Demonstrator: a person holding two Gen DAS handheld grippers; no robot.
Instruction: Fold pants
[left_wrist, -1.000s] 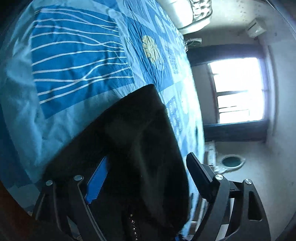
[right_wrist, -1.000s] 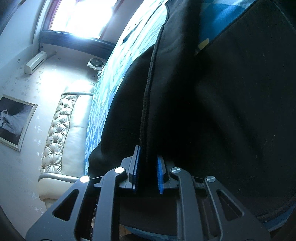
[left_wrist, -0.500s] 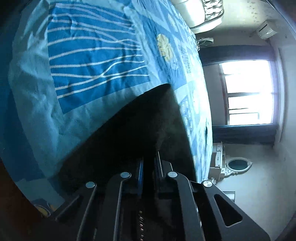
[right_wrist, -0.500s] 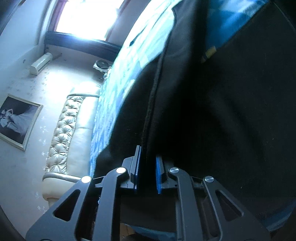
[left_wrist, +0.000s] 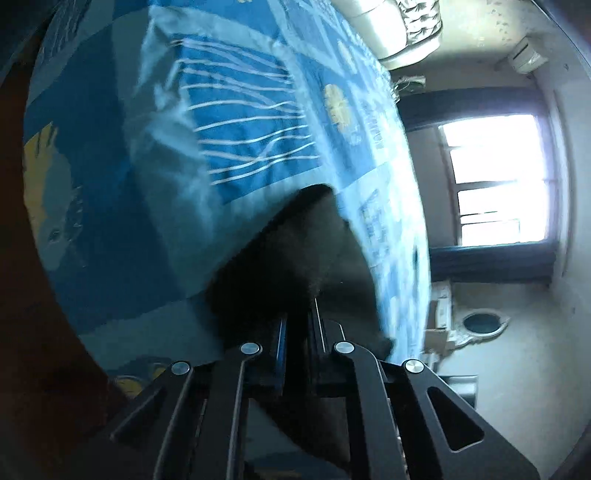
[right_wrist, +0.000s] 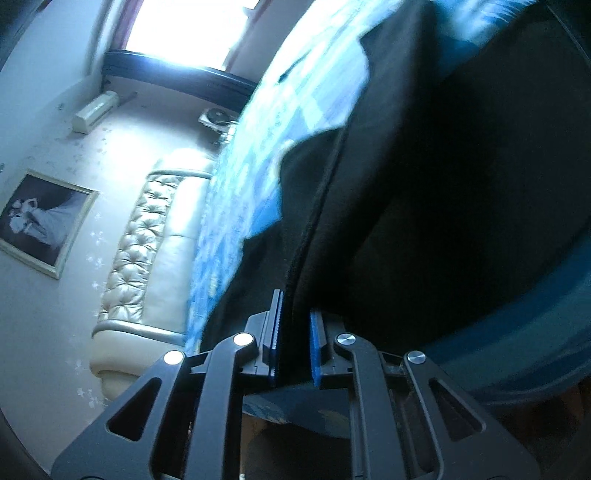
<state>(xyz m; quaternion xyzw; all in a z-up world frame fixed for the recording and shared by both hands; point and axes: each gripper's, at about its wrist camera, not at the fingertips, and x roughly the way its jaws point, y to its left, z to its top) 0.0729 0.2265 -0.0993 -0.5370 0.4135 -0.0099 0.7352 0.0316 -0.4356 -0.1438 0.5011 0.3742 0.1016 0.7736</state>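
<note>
**Pants on the bed, a gripper at each edge**

The pants (right_wrist: 424, 206) lie on my bed (left_wrist: 236, 155), spread ahead of both grippers. My left gripper (left_wrist: 299, 332) has their fabric between its fingers, my right gripper (right_wrist: 295, 332) a seamed edge. The headboard (right_wrist: 147, 240) stands beyond the bed, the window (left_wrist: 495, 181) beside it.

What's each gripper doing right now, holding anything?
Left gripper: jaws closed on the black pants.
Right gripper: jaws closed on a seamed edge of the pants.
</note>
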